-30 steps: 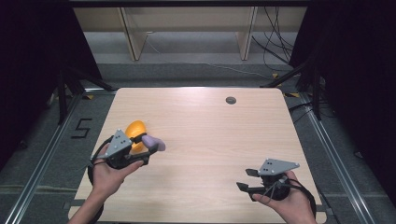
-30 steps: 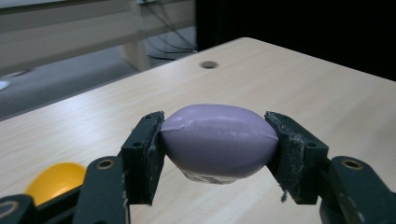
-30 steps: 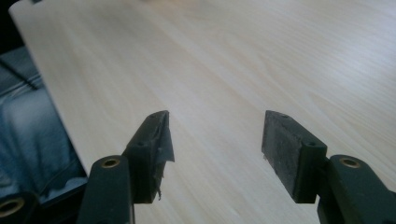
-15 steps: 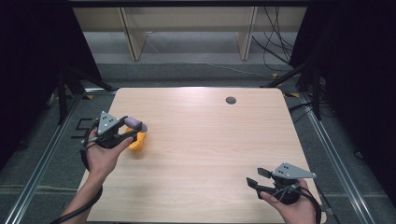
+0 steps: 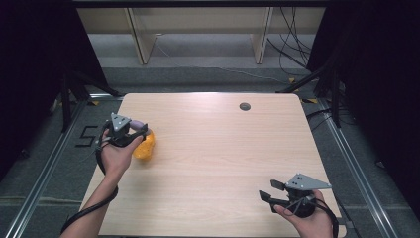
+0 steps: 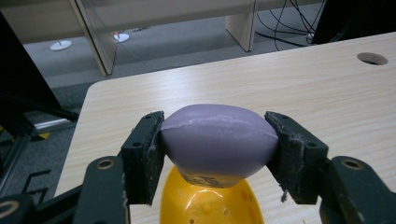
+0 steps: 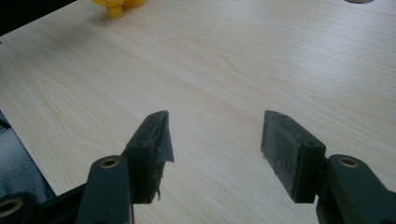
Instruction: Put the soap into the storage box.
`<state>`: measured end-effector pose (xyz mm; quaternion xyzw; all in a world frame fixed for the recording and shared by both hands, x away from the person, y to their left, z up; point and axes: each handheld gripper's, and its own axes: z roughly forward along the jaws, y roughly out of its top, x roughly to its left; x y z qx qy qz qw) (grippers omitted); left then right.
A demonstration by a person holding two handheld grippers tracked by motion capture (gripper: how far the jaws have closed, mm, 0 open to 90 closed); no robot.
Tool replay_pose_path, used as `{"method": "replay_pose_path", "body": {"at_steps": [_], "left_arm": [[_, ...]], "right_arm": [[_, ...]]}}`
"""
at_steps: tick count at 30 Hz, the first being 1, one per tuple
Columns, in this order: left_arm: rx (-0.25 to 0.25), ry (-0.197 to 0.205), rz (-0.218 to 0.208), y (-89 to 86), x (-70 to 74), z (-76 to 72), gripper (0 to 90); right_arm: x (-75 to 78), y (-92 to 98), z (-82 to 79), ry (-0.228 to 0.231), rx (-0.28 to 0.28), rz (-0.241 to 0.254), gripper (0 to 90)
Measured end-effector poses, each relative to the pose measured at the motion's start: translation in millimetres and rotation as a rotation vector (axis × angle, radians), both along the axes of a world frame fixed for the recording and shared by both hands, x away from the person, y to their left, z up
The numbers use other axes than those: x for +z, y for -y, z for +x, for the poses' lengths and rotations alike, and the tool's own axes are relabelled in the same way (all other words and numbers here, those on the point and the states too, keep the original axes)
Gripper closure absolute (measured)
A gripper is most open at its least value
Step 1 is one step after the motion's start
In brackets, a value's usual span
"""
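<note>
My left gripper (image 5: 134,130) is shut on a smooth purple egg-shaped piece (image 6: 217,144), squeezed between both pads near the table's left edge. Right under the purple piece sits a yellow rounded shell (image 6: 205,203) with small holes. In the high view this yellow shell (image 5: 143,147) rests on the wooden table (image 5: 223,148) beside the left hand. Whether the purple piece touches it I cannot tell. My right gripper (image 7: 215,135) is open over bare wood with nothing between its pads. It is held low by the front right corner as the right gripper (image 5: 267,191) in the high view.
A round cable hole (image 5: 244,106) lies near the table's far edge. Pale shelf legs (image 5: 138,37) and loose cables (image 5: 292,47) stand on the floor beyond it. A metal rail (image 5: 44,168) runs along the floor at the left.
The left hand has carried the purple piece leftward and a little farther away, toward the table's left edge. The yellow shell has stayed about where it was. The right hand has barely shifted.
</note>
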<state>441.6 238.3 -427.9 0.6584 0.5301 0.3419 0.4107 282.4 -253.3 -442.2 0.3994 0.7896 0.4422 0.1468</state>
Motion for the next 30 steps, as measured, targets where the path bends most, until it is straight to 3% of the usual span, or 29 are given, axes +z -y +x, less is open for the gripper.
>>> {"method": "replay_pose_path", "body": {"at_steps": [1,3,11,13,19,25,26,28,30], "left_arm": [[0.006,-0.002,0.008,0.1,-1.4,2.0,39.6],[0.022,-0.008,0.018,0.2,-4.5,5.1,39.5],[0.048,-0.032,0.020,0.7,-13.6,14.6,39.6],[0.051,-0.033,0.024,2.4,-15.0,16.0,39.6],[0.056,-0.043,0.033,5.5,-19.5,18.9,39.5],[0.063,-0.044,0.043,7.4,-23.4,20.0,39.5],[0.061,-0.045,0.044,7.0,-24.3,20.0,39.6],[0.065,-0.045,0.041,6.8,-25.6,20.0,39.5],[0.063,-0.045,0.043,6.5,-27.0,20.0,39.5]], "right_arm": [[-0.2,0.2,0.2,0.004,0.002,-0.001,42.5],[0.1,-1.3,-2.5,-0.038,-0.020,0.021,42.5],[-0.4,0.5,-0.1,-0.003,-0.010,-0.005,42.2],[-0.7,-0.9,-1.7,-0.030,-0.019,0.010,42.2],[-1.6,1.0,0.2,-0.014,-0.005,0.003,42.2],[-1.0,-1.9,-2.6,-0.065,-0.011,0.011,42.1],[-2.2,-1.2,-1.6,-0.035,-0.008,0.006,42.1],[-1.4,-0.2,-1.9,-0.053,-0.005,0.004,42.1],[-2.0,0.1,-1.3,-0.041,-0.002,0.001,42.1]]}}
